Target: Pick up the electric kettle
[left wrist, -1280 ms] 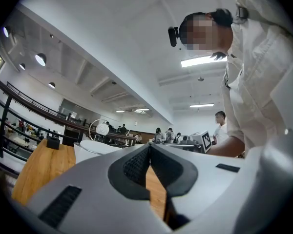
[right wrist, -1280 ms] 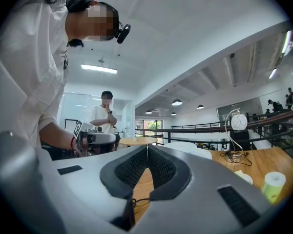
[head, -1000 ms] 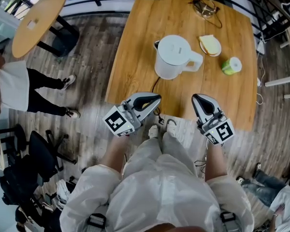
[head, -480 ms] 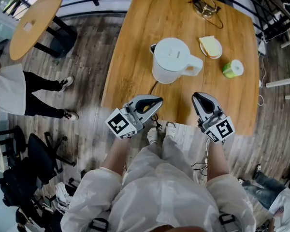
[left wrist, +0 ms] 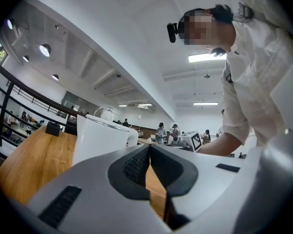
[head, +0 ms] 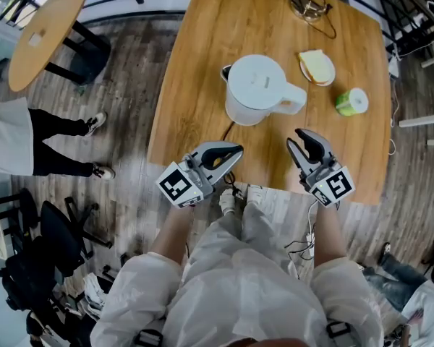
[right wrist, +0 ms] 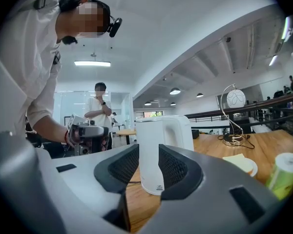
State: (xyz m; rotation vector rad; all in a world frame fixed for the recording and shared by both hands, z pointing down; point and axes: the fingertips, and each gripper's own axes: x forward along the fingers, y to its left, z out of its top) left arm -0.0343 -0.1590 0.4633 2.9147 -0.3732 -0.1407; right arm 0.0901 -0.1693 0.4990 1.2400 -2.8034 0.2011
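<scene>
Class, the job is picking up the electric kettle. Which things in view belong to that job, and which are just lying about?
Belong to the job:
kettle
right gripper, jaws just been opening, nothing between them
left gripper, shut

Lying about:
plate
green roll
lamp

White electric kettle stands upright on the wooden table, lid closed, handle rightward.

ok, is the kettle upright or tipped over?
Upright. The kettle stands on its base on the table. The right gripper view shows its walls vertical, and the head view looks down on its top.
</scene>
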